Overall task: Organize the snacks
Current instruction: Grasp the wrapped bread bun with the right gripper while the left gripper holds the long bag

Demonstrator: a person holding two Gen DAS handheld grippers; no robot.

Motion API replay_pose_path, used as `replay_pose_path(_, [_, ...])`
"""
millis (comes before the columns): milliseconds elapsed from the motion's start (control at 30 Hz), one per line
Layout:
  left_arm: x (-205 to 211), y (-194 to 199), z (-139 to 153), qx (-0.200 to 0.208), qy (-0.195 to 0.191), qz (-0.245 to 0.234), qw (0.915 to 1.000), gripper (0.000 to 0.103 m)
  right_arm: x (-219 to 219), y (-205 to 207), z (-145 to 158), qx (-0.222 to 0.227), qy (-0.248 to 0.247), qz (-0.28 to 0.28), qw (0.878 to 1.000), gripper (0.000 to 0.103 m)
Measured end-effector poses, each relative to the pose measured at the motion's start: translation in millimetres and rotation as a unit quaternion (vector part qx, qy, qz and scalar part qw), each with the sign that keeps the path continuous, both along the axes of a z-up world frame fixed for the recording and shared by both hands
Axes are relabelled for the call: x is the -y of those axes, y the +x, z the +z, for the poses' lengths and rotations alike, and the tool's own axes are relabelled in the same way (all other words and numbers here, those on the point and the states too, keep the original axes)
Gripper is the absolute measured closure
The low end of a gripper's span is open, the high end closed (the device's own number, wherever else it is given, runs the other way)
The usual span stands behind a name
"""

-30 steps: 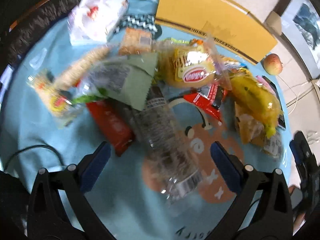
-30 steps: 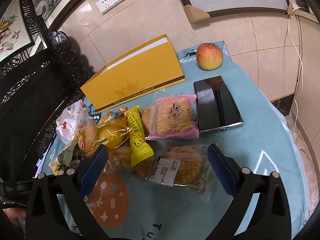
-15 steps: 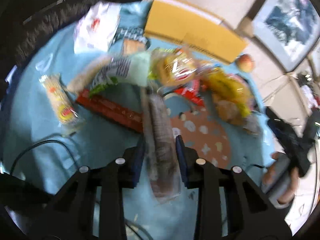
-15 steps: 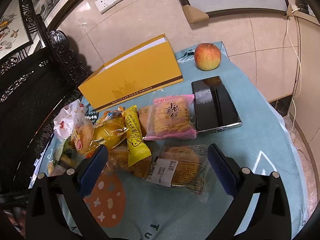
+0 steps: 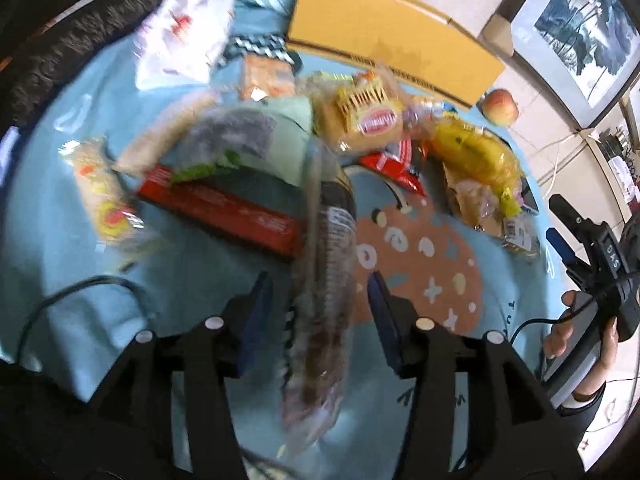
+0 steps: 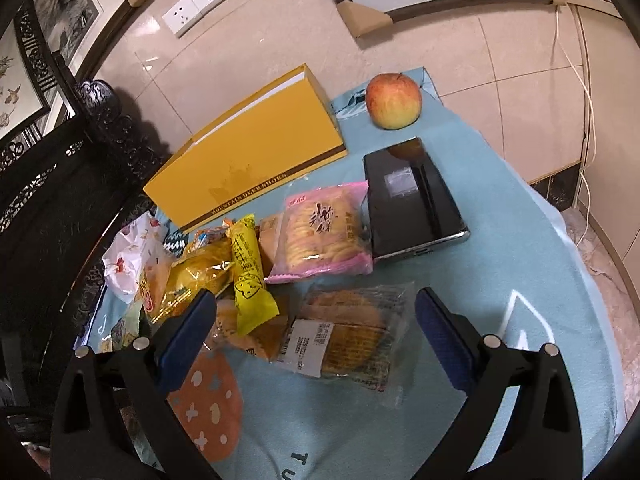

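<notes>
Left gripper [image 5: 318, 304] has a long clear packet [image 5: 324, 280] of dark snack standing between its blue pads [image 5: 256, 312] — jaws have just been opening after a tight squeeze, and a gap shows on each side of the wrapper, so pads look off it, not pressing. Packet is motion-blurred, its far end reaching up over the red box [image 5: 224, 210]. Beyond that, the pile on the blue cloth [image 5: 60, 248]: pale green pouch [image 5: 256, 140], clear-wrapped yellow cake [image 5: 360, 120], small red packet [image 5: 394, 164], yellow bag [image 5: 476, 152], white bag [image 5: 180, 32] at far left, yellow folder [image 5: 384, 40] at the back, apple [image 5: 500, 106] beside it.

Right gripper [image 6: 316, 320] hangs spread wide, nothing between the jaws, above a clear pack of brown cakes [image 6: 348, 336] with a white label. Just beyond: yellow stick packet [image 6: 248, 272], pink-edged cracker bag [image 6: 320, 232] touching a black phone [image 6: 412, 196]. In the left wrist view a person's hand [image 5: 580, 332] grips the right tool's handle at the table edge
</notes>
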State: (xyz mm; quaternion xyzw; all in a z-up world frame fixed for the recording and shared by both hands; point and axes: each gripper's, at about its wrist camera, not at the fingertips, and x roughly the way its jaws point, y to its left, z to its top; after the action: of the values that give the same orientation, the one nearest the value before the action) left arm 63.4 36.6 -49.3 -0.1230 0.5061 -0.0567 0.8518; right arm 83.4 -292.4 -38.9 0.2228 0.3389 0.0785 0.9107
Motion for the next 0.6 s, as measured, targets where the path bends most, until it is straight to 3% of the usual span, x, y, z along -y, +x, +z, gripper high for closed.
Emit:
replay_pose_path(33, [5.7,3.7,-5.1,-0.007,0.005,-0.004,1.0000,0.055,-0.3,0.2,0.0,0.000,-0.002,0.000,1.000,0.003])
replay_pose_path(100, [16.2,6.9,-9.7,-0.004,0.035,-0.009,0.9994,0.075,-0.9,-0.9,1.3,0.003,-0.007,0.001,1.000,0.003])
replay_pose_path(233, [20.3,4.2,-8.8,0.014,0.053,-0.010,0.9985,0.077,-3.9,-2.9,3.8,0.003,-0.021,0.007,1.000,0.003])
replay_pose_path(300, [21.5,-0.7,-4.1,0.024,0.074,-0.010,0.9969,0.077,-13.7,-2.0,2.2,-0.021,-0.073,0.015,0.997,0.003])
replay_pose_path(367, [21.7,-3.5,-1.7,0.028,0.079,-0.014,0.9964,0.077,-27.8,-4.3,-0.6,-0.035,-0.136,0.041,0.989,0.003])
replay_pose_path(600, [18.3,-4.1,-3.5,0.029,0.067,-0.020,0.9971,0.076,-39.3,-1.5,-6.6,-0.042,-0.247,0.112,0.962,0.003])
